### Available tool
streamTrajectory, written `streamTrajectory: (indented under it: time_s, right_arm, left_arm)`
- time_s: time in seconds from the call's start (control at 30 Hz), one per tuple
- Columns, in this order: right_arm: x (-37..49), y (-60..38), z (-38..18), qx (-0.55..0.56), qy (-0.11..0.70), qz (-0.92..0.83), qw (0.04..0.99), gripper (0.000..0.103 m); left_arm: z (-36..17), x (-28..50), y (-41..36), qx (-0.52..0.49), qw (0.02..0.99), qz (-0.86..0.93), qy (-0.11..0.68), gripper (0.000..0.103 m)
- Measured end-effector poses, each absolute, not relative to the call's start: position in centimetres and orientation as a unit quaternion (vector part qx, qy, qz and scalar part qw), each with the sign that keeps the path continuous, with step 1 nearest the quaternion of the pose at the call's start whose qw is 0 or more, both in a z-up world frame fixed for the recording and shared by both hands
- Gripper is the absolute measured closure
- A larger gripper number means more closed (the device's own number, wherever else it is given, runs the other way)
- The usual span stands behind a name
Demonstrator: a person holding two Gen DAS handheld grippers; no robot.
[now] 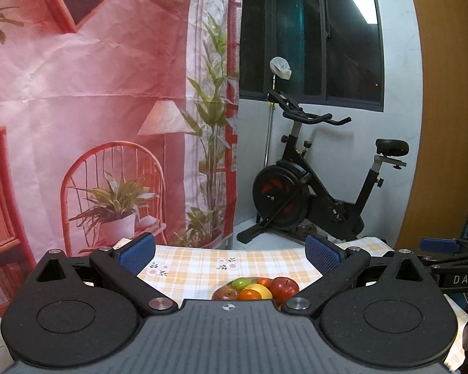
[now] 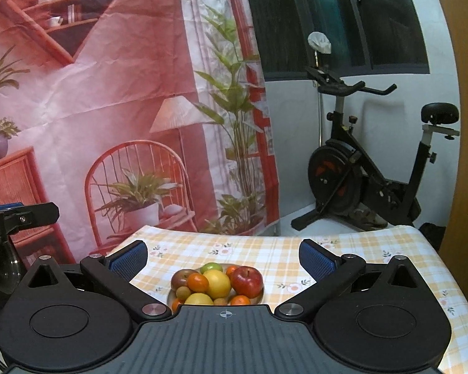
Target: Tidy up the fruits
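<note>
The right gripper point(image 2: 223, 257) is hovering over the near edge of the table with its blue-padded fingers point(image 2: 129, 257) spread wide and holding nothing; the left gripper point(image 1: 231, 255) is hanging beside it, fingers likewise apart and empty. Just beyond them, a shallow pale plate point(image 2: 169, 296) is sitting on the yellow-and-white checked tablecloth point(image 2: 280, 249), and the fruit is lying heaped on it: a glossy red apple point(image 2: 247, 281), a round yellow citrus point(image 2: 217, 283), a small orange mandarin point(image 2: 198, 282), a dull red-brown apple point(image 2: 181, 277) and a green fruit point(image 2: 211, 267) at the back, all touching.

That pile fits either fruit already gathered or fruit waiting to be sorted. Whichever it is, any grasp is calling for a top, outer piece and squaring the pads across its widest part, since rounded fruit resting on its neighbours is likely to roll.

Farther off, a printed pink backdrop point(image 2: 109, 93) is hanging, and a black exercise bike point(image 2: 358, 171) is standing by the window.
</note>
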State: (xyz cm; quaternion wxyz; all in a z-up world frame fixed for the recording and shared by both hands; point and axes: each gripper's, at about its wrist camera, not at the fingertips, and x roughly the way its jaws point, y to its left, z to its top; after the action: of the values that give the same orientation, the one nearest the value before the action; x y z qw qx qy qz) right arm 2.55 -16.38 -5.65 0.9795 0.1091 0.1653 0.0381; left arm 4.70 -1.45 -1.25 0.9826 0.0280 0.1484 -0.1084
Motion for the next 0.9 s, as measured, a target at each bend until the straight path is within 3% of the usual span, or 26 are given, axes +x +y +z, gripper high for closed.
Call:
streamTrajectory:
  time_s: [0.9]
  right_arm:
    - [2.02,-16.36,-5.47,0.108,0.163,0.039,0.98,0.0]
  left_arm:
    - [-1.48,4.08,-0.99,0.021,0.982,-0.092,0.162,0.0]
